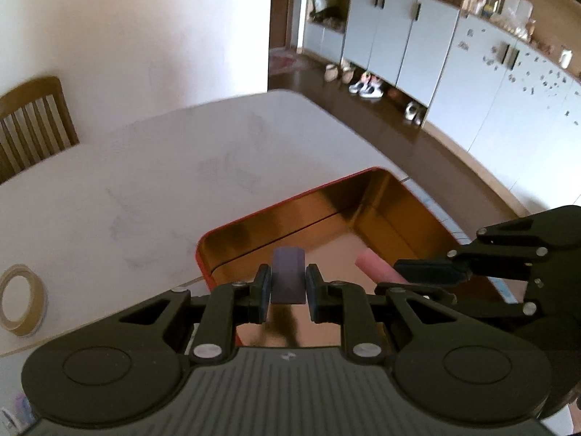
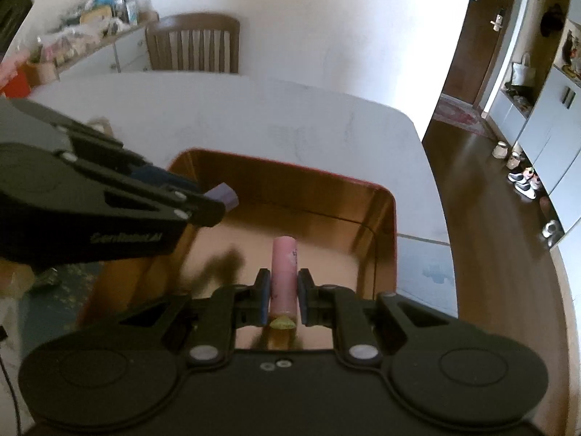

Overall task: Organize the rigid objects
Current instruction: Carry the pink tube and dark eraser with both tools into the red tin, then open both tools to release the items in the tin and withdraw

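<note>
A purple block [image 1: 287, 275] is clamped between the fingers [image 1: 263, 289] of the left gripper [image 1: 288, 290], which is held over the near edge of an open tin [image 1: 381, 196]; the block juts forward past the fingertips, above the tin's shiny gold floor. In the right wrist view the same block [image 2: 225, 194] is seen at 10 o'clock, sticking out of the left gripper [image 2: 203, 203] over the tin's [image 2: 385, 218] left wall. A pink tube [image 2: 284, 276] is gripped between the fingers [image 2: 303, 290] of the right gripper [image 2: 284, 296], pointing straight ahead over the tin's floor; a yellow-green end is seen at its near tip. In the left wrist view the tube [image 1: 376, 267] is seen at 3 o'clock, held by the right gripper [image 1: 410, 272], which enters from the right. The tin, red outside and gold inside, stands on a white table [image 1: 163, 181], near its right edge; no loose things can be made out on its floor, only blurred reflections. A tape roll [image 1: 21, 299] lies flat on the table at 9 o'clock, well apart from the tin. A wooden chair [image 2: 194, 43] stands at the far side of the table.
</note>
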Available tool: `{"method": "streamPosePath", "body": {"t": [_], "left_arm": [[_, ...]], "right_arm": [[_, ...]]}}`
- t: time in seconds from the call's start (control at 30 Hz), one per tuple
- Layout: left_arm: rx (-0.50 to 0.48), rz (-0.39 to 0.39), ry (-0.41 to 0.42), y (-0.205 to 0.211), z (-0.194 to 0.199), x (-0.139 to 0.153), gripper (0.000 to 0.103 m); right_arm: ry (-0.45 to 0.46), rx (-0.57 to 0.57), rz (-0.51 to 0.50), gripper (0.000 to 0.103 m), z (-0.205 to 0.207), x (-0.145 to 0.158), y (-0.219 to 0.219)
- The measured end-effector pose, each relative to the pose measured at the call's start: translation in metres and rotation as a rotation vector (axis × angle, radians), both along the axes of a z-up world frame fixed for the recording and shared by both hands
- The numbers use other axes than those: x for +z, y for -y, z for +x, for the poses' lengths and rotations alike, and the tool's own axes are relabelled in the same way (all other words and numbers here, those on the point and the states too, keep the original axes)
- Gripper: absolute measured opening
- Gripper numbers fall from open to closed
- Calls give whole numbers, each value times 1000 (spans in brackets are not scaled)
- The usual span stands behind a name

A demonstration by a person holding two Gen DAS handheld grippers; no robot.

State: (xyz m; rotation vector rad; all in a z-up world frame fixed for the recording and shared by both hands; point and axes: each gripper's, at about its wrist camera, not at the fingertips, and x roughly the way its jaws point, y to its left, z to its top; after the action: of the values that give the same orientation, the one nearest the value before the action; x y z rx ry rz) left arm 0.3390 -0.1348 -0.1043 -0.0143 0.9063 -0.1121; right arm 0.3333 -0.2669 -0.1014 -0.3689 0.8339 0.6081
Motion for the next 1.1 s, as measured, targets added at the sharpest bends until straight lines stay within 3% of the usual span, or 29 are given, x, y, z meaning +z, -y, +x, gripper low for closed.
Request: {"method": "streamPosePath", "body": {"t": [0.23,0.5,1.1], "left_arm": [[3,24,-73,5,14,-21,20],[-31,61,-79,9,19,-24,20],[-10,20,-51,3,11,-11,20]], "right_arm": [[-33,32,-38,14,8,-12,-8],[-44,70,-89,15,2,-21,-17],[-82,9,63,28,-1,7,9]]}}
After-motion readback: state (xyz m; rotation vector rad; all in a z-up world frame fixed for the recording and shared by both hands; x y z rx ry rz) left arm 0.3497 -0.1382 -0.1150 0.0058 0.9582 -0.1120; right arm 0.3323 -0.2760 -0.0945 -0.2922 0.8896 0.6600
